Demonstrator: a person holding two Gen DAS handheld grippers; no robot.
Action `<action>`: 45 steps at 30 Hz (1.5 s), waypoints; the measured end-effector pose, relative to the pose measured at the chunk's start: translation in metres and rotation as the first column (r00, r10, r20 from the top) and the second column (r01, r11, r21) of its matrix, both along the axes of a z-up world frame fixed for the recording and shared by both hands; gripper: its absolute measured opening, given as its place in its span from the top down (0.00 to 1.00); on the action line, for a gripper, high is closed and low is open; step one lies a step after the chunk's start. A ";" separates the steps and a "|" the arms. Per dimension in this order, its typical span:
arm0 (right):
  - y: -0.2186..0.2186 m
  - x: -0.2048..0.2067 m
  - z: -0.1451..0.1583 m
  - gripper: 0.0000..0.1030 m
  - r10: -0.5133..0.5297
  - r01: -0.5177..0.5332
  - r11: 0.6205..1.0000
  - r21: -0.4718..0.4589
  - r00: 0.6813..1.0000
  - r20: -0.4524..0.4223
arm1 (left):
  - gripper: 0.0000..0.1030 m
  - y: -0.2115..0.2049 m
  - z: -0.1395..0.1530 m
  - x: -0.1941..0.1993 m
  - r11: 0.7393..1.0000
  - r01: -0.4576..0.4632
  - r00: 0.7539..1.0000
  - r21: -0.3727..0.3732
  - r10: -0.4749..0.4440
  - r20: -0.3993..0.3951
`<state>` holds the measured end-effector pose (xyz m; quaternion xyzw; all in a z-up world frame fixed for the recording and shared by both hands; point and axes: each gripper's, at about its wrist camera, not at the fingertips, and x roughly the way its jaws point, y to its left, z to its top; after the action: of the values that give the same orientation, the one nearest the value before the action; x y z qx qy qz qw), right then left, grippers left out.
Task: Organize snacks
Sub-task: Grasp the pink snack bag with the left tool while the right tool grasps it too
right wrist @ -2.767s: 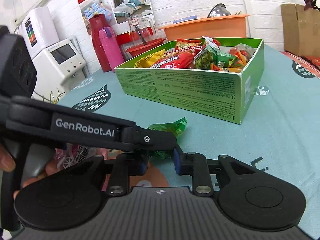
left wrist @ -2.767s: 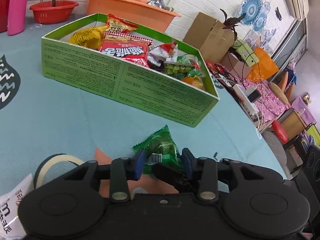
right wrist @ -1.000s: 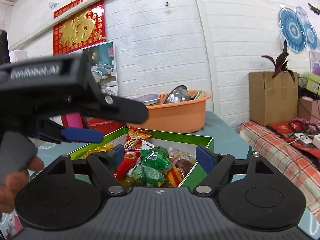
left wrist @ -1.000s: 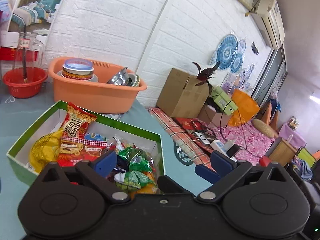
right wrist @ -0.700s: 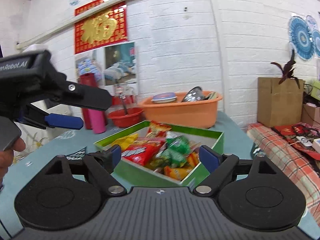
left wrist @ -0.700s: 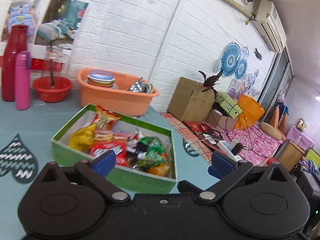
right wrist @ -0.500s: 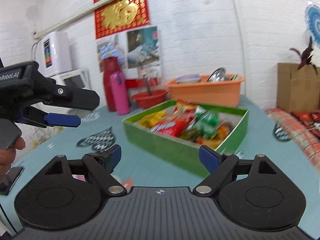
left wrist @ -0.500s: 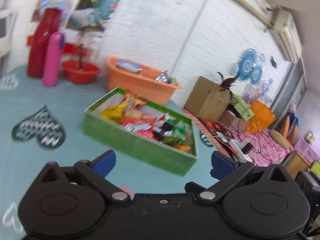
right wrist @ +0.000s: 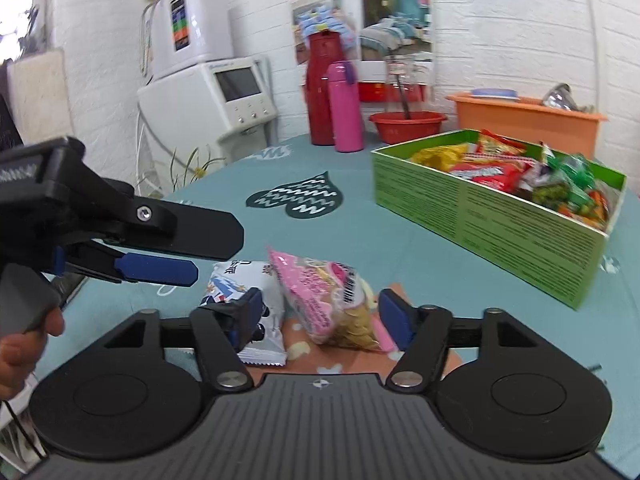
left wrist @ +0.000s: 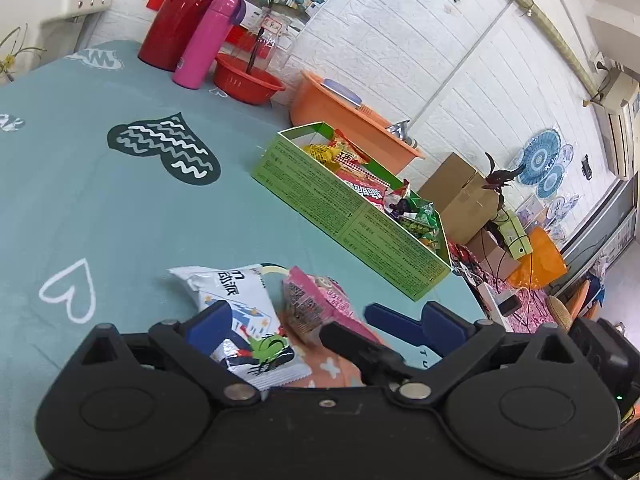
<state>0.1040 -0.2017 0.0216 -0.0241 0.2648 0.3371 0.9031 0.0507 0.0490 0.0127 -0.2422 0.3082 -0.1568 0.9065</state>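
The green box (left wrist: 348,216) (right wrist: 500,216) stands on the teal cloth, full of snack packets. Nearer me lie a white snack packet (left wrist: 240,312) (right wrist: 240,284) and a pink snack packet (left wrist: 316,300) (right wrist: 316,288), side by side. My right gripper (right wrist: 322,316) hangs low over the pink packet. Its jaws are closing with the packet between them, the pads still apart from it. My left gripper (left wrist: 324,322) (right wrist: 214,254) stands wide open just left of it, above the white packet, holding nothing. The right gripper's fingers (left wrist: 400,326) reach in between the left one's.
A red flask (right wrist: 322,92), a pink bottle (right wrist: 346,108), a red basin (right wrist: 406,124) and an orange tub (right wrist: 524,120) line the table's far side. A white dispenser (right wrist: 208,92) stands beyond the left edge. The table edge drops off at the right, toward a cardboard box (left wrist: 460,200).
Both grippers have drawn back from above the green box and sunk toward the near table. The white and pink packets have come into view, and the right jaws have narrowed slightly.
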 end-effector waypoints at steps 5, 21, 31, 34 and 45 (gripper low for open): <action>0.005 -0.004 -0.005 0.62 0.020 -0.011 0.994 -0.105 0.997 0.078 | 0.00 -0.001 -0.002 0.001 1.000 0.029 1.000 -0.005 -0.029 0.002; -0.067 -0.023 -0.015 0.07 -0.124 0.122 0.989 -0.078 0.992 -0.019 | 0.00 -0.076 -0.029 0.048 0.983 0.184 0.980 -0.026 -0.186 -0.074; -0.043 -0.012 -0.016 0.00 -0.095 0.098 0.988 -0.121 0.995 0.035 | 0.00 -0.078 -0.031 0.060 0.986 0.167 0.983 -0.007 -0.167 -0.081; -0.038 -0.003 -0.019 0.01 -0.091 0.092 0.987 -0.134 0.996 0.016 | 0.38 -0.082 -0.034 0.064 0.983 0.181 0.980 0.005 -0.180 -0.085; -0.049 0.001 -0.006 0.33 -0.136 0.140 0.986 -0.093 0.990 0.046 | 0.39 -0.093 -0.006 0.064 0.975 0.220 0.975 0.038 -0.220 0.019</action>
<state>0.1051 -0.2506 0.0151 -0.0556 0.2639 0.2601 0.9272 0.1150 -0.0438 0.0070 -0.1886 0.3253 -0.2535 0.8913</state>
